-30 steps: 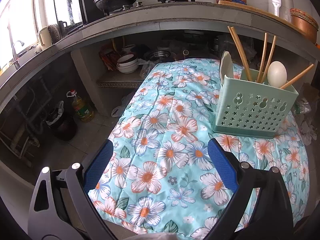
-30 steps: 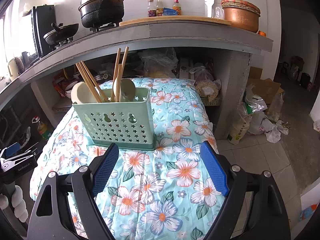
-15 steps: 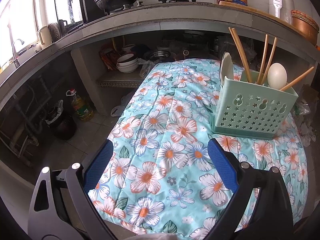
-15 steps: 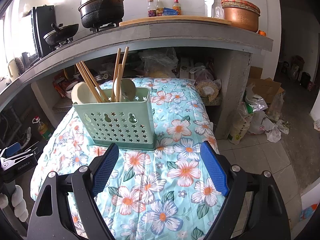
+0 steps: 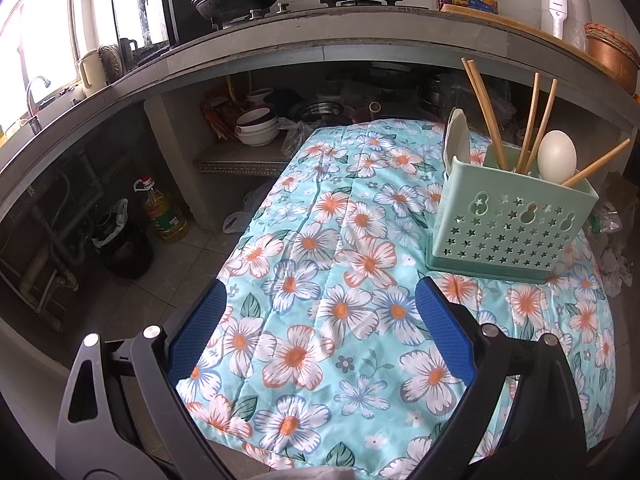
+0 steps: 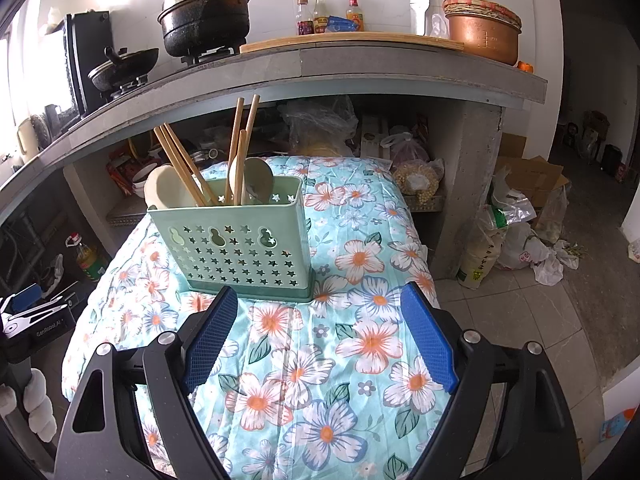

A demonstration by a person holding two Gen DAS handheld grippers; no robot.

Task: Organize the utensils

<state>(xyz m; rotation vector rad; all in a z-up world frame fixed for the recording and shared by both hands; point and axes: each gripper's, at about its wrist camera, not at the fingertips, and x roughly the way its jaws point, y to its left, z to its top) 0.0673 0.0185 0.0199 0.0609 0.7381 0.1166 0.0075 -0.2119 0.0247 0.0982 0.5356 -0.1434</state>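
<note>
A mint-green utensil holder (image 5: 508, 224) (image 6: 240, 246) with star-shaped holes stands upright on the floral cloth (image 5: 320, 280) (image 6: 340, 340). Wooden chopsticks (image 5: 482, 108) (image 6: 182, 164) and pale spoons (image 5: 557, 157) (image 6: 164, 190) stick out of its top. My left gripper (image 5: 320, 300) hangs open over the cloth, left of and nearer than the holder, with nothing between its blue pads. My right gripper (image 6: 318, 304) is open just in front of the holder's base, also with nothing between its pads. No loose utensil shows on the cloth.
A concrete counter (image 5: 320, 44) (image 6: 360, 68) runs behind the table, bearing pots, bottles and a copper pot. Bowls (image 5: 256, 128) sit on the shelf beneath. An oil bottle (image 5: 164, 212) stands on the floor at left. Bags and a cardboard box (image 6: 524, 208) crowd the floor at right.
</note>
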